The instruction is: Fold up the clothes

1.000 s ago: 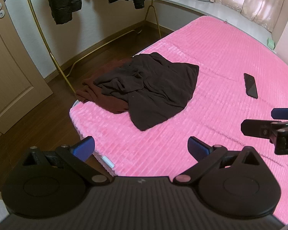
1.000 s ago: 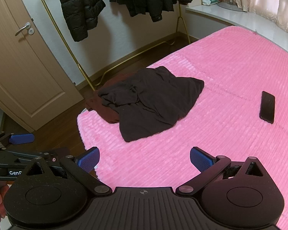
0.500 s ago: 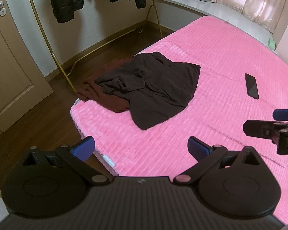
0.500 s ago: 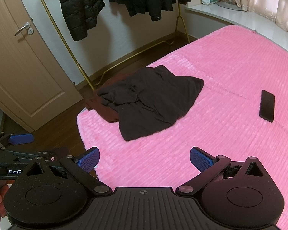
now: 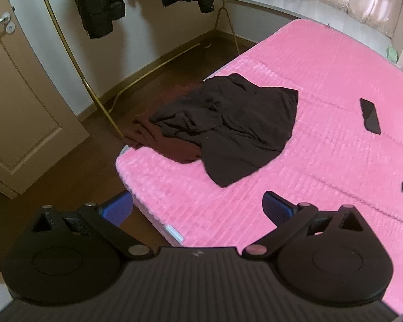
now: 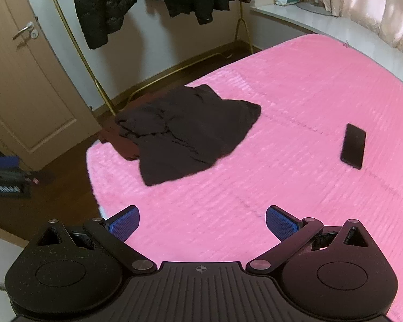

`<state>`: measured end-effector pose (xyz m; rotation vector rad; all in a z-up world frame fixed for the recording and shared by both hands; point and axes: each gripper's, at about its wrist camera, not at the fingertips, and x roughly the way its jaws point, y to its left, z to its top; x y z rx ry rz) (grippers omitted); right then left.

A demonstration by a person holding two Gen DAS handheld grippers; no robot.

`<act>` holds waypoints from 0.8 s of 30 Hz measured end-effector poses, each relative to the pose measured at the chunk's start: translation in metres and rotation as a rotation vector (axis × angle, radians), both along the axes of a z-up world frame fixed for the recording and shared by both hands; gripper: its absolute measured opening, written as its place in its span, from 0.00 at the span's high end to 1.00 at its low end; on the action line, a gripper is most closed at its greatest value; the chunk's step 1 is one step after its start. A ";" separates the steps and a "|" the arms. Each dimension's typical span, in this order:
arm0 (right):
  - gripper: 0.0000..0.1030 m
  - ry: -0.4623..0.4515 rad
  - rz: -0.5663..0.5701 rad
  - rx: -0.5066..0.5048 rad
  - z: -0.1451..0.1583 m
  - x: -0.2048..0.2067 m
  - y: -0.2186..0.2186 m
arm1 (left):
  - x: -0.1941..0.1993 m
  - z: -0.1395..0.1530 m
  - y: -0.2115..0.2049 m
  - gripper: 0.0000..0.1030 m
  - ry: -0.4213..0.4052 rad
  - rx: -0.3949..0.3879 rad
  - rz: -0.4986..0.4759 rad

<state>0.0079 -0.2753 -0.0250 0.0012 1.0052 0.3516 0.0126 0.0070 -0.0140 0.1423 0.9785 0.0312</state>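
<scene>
Hovering with our left gripper (image 5: 197, 205) and right gripper (image 6: 202, 221) both spread wide and empty, we see two crumpled dark garments (image 5: 228, 126) overlapping at the pink bed's (image 5: 322, 80) corner. Pinching both layers together could drag the reddish-brown one (image 5: 153, 139) floorward.

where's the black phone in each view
Left wrist view: the black phone lies on the pink bed cover, right of centre, towards the right edge.
Right wrist view: the phone lies on the cover, right of centre.
Shared landmark: the dark clothes heap to the phone's left.
</scene>
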 end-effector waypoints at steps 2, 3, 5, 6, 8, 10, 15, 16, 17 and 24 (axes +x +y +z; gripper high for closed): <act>0.01 -0.001 0.025 -0.011 -0.007 0.008 -0.004 | 0.002 0.000 -0.001 0.02 -0.016 0.029 -0.033; 0.01 -0.005 0.036 -0.016 -0.009 0.014 -0.004 | 0.003 -0.001 -0.002 0.02 -0.027 0.047 -0.053; 0.01 -0.015 0.056 -0.024 -0.012 0.026 -0.001 | 0.009 -0.002 0.002 0.02 -0.043 0.057 -0.087; 0.01 -0.023 0.068 -0.026 -0.013 0.033 0.001 | 0.015 -0.005 0.004 0.02 -0.040 0.055 -0.091; 0.01 -0.037 0.096 -0.035 -0.017 0.051 0.011 | 0.033 -0.014 0.013 0.02 -0.028 0.057 -0.114; 0.01 -0.050 0.126 -0.051 -0.024 0.072 0.025 | 0.058 -0.029 0.019 0.02 -0.017 0.078 -0.160; 0.01 -0.049 0.229 -0.136 -0.061 0.130 0.072 | 0.140 -0.086 0.030 0.02 0.031 0.157 -0.305; 0.01 -0.046 0.253 -0.158 -0.073 0.144 0.083 | 0.156 -0.099 0.030 0.02 0.035 0.168 -0.342; 0.01 -0.038 0.275 -0.183 -0.089 0.157 0.093 | 0.172 -0.111 0.031 0.02 0.038 0.178 -0.378; 0.01 0.018 0.375 -0.302 -0.209 0.243 0.146 | 0.259 -0.206 0.032 0.20 0.074 0.198 -0.593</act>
